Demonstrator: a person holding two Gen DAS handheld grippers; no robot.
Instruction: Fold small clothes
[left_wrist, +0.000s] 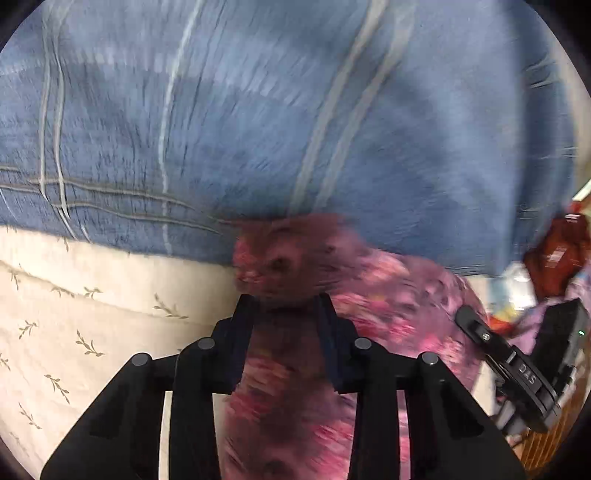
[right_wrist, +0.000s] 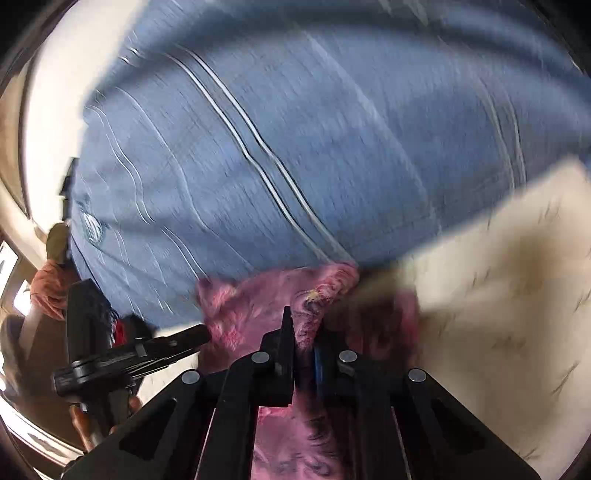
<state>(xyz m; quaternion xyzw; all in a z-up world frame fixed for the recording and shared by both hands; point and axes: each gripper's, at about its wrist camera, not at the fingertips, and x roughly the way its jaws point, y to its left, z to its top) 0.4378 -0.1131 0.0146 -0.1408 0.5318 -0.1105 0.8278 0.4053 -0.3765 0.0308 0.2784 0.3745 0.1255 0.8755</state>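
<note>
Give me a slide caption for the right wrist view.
Right gripper pinching a pink patterned garment above a blue striped blanket, left gripper alongside.

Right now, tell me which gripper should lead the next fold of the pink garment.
Probably right. The right gripper pinches a thin edge of the pink garment between nearly shut jaws. The left gripper holds a thicker bunch with wider jaws, better as the anchor. Motion blur makes this tentative.

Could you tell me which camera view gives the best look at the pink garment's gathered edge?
The right wrist view: the pink garment bunches just ahead of the right gripper, its ruffled edge fairly crisp against the blue blanket. The left wrist view shows the garment pinched in the left gripper, but motion blur smears its pattern.
</note>
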